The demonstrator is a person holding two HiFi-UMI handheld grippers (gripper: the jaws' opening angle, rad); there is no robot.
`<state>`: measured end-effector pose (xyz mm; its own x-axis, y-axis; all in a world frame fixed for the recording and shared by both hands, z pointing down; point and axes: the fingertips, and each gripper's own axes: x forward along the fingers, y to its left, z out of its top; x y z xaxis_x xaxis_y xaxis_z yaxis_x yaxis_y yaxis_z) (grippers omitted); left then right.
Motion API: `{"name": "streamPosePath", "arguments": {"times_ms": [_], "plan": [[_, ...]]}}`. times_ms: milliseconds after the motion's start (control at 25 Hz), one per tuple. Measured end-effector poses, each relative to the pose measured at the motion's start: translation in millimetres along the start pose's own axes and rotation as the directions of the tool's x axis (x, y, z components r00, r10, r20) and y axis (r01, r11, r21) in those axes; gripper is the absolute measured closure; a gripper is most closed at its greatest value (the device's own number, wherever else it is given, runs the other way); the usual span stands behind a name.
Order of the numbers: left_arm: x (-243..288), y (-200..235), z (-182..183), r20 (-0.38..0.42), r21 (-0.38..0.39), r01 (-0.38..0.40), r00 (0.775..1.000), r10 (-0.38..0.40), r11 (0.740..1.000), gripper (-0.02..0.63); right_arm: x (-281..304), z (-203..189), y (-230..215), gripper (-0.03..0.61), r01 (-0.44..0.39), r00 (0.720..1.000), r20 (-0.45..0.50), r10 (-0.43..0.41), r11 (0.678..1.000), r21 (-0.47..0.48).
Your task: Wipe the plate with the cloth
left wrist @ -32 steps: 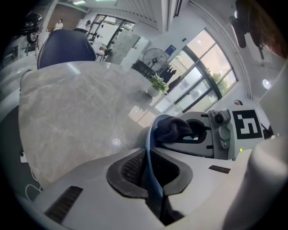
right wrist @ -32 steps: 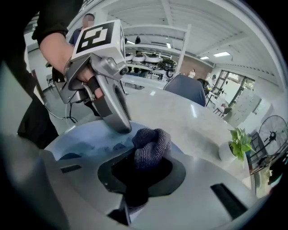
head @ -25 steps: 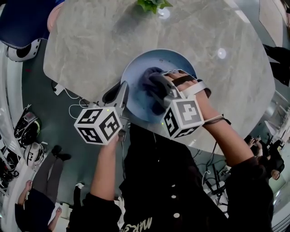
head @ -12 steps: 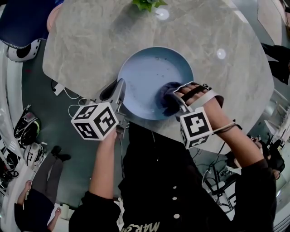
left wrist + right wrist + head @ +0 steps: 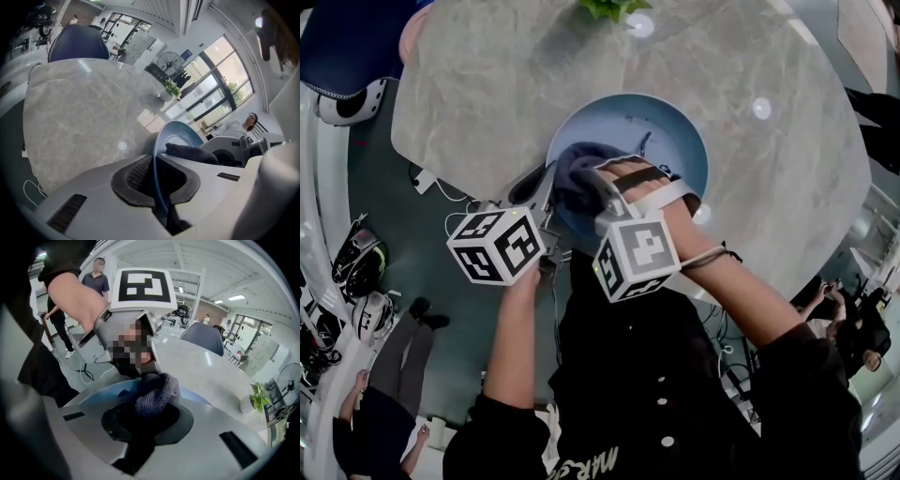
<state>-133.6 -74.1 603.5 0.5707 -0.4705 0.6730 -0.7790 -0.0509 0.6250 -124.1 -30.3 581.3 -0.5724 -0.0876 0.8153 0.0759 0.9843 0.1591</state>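
One plate (image 5: 675, 141), dark cloth (image 5: 581, 173) inside

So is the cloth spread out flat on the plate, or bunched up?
Bunched up: the cloth is a crumpled wad clamped between the jaws of the right gripper, sitting over the plate.

This looks like a big open office or work room. A round grey table (image 5: 79, 108) stands near tall windows (image 5: 220, 79) on the far side. There is a blue chair (image 5: 78, 42), a fan (image 5: 168, 62), a small green plant (image 5: 171, 88), long ceiling lights (image 5: 236, 298), and cables (image 5: 441, 195) on the floor (image 5: 384, 216).
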Motion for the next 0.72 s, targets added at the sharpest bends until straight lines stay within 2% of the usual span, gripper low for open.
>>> {"name": "streamPosePath", "arguments": {"times_ms": [120,240,480,600,720], "plan": [[-0.3,-1.4,0.9,0.024,-0.05,0.025,0.999,-0.024,0.998,0.574,7.4,-4.6,24.5,0.538,-0.026,1.0,-0.01,0.025,0.997,-0.078],[2.4,-2.9,4.3,0.027,-0.003,-0.007,1.0,0.007,1.0,0.571,5.7,-4.1,52.3,0.538,-0.087,0.996,-0.019,0.085,0.984,-0.156],[3.3,-3.1,5.9,-0.001,0.062,-0.038,0.999,0.038,0.997,0.572,-7.8,-19.1,84.4,0.541,-0.192,0.981,-0.038,0.188,0.965,-0.177],[1.9,-2.7,5.5,-0.004,0.064,-0.046,0.999,0.046,0.997,0.574,-20.7,-37.9,96.7,0.54,-0.256,0.966,-0.08,0.245,0.944,-0.207],[0.5,-3.2,4.6,-0.006,0.071,-0.059,0.998,0.059,0.996,0.575,-36.0,-60.9,104.1,0.54,-0.308,0.948,-0.162,0.274,0.917,-0.252]]}}
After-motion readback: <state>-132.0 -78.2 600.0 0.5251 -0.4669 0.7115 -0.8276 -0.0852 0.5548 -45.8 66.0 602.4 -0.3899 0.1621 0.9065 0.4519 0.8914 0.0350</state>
